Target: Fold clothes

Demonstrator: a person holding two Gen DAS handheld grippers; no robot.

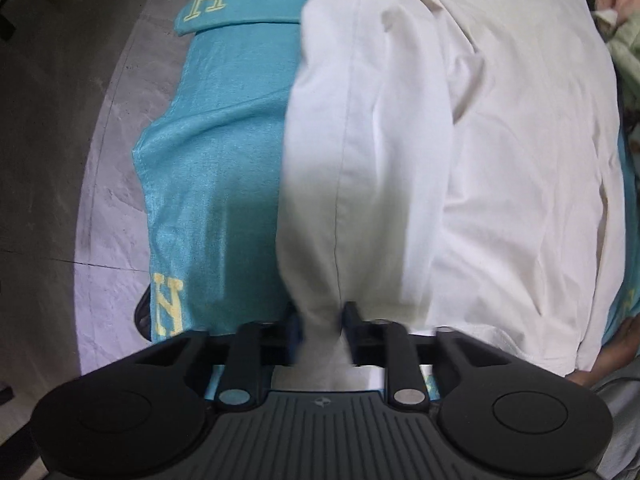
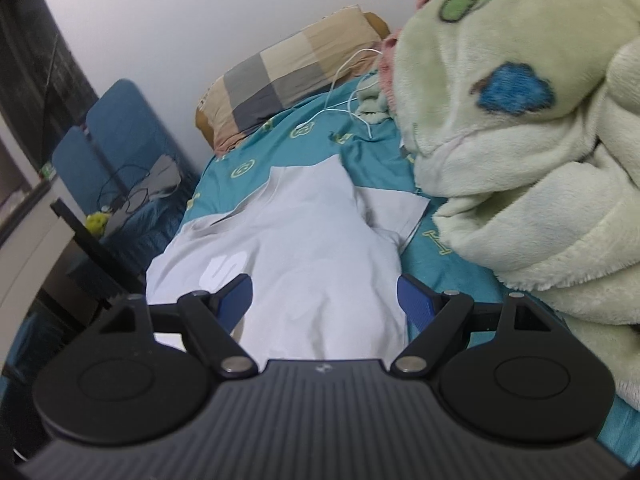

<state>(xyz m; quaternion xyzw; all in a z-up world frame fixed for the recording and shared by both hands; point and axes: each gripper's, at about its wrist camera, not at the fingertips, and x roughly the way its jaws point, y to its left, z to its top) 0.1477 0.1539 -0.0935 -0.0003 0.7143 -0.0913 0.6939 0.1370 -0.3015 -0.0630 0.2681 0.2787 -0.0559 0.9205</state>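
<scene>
The white shirt (image 1: 440, 140) lies spread across the middle of the bed, filling most of my left view. My left gripper (image 1: 323, 320) has closed its jaws down on a bunched fold of the shirt at the bottom centre of that frame, the cloth pinched between them. My right gripper (image 2: 325, 300) stands wide open at the bottom of its own frame, blue pads apart, the shirt below and beyond them, nothing held.

Under the shirt is a teal bedsheet (image 1: 224, 140) with pale yellow letters, hanging over the bed's edge in the left view. Left of it in that frame is a grey stone-patterned floor (image 1: 60, 120), which the right view does not show.

The right view shows the rest of the room instead: a checked pillow (image 2: 288, 80) at upper centre against a pale wall (image 2: 180, 12), a white cable (image 2: 348, 92) trailing over the sheet below it, a fluffy green blanket (image 2: 520, 160) piled along the right side, and a blue folding chair (image 2: 120, 132) at the left with a grey cloth and dark wires on it.
</scene>
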